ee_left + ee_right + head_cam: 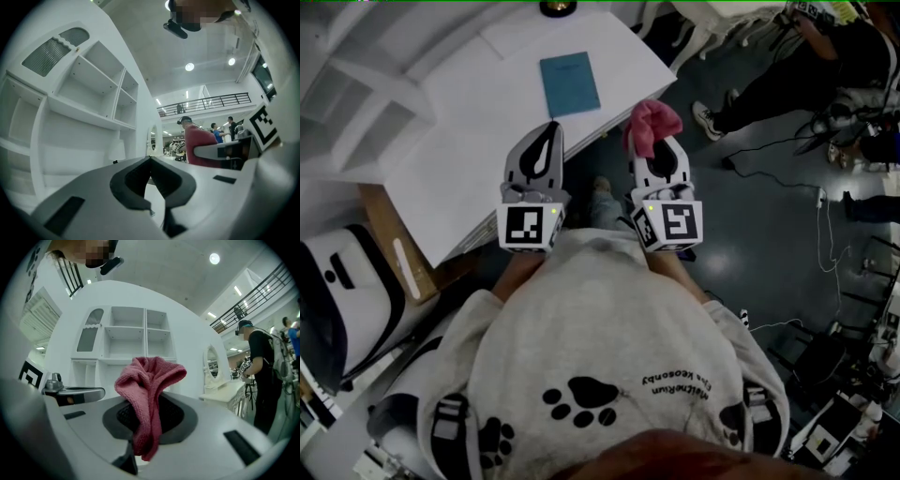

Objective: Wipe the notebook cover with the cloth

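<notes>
A blue notebook (570, 82) lies flat on the white desk (478, 159), near its right edge. My left gripper (548, 134) hovers over the desk's front edge just below the notebook, shut with nothing between its jaws; in the left gripper view the same gripper (151, 165) points up at white shelves. My right gripper (660, 141) is off the desk's edge, over the floor, shut on a pink cloth (652, 125). In the right gripper view the cloth (148, 394) bunches up out of the closed jaws.
White shelving (356, 94) stands at the desk's left. A dark round object (557, 7) sits at the desk's far edge. A person's legs and shoe (709, 120) are on the dark floor to the right, with cables (825, 216). People stand in the background (262, 376).
</notes>
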The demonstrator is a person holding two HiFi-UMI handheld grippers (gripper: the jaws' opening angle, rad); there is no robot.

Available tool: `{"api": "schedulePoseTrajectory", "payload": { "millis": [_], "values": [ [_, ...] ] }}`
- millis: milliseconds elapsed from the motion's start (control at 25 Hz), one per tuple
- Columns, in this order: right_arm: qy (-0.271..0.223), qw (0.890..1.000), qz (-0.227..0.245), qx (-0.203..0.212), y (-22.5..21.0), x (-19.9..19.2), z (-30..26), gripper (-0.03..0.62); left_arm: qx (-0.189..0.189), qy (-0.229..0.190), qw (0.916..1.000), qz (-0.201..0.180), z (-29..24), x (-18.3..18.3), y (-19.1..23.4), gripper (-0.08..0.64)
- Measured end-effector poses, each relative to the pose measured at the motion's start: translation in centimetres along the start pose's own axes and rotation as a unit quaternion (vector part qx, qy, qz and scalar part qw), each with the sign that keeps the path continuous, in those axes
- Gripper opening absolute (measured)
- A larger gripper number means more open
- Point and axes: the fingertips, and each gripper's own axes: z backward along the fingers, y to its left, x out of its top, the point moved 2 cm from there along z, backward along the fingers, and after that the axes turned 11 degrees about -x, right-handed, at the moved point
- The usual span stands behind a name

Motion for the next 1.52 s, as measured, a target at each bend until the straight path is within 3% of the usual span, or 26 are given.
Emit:
{"api": "schedulePoseTrajectory", "payload": {
  "millis": [200,920,1520],
  "values": [
    [-0.004,1.0,0.0,0.014,-0.7,-0.2,-1.6,0.074,0.005,0.006,1.0,-0.002,-0.9,-0.7,0.2,0.012],
    [0.004,0.994,0.01,0.107,-2.7,-0.5,-19.8,0.074,0.079,0.003,0.9969,-0.004,-12.7,-1.5,10.2,0.012],
    [0.022,0.984,0.013,0.176,-2.9,-2.3,-26.6,0.074,0.124,0.013,0.9922,-0.006,-16.5,-3.1,13.4,0.012]
  ]
}}
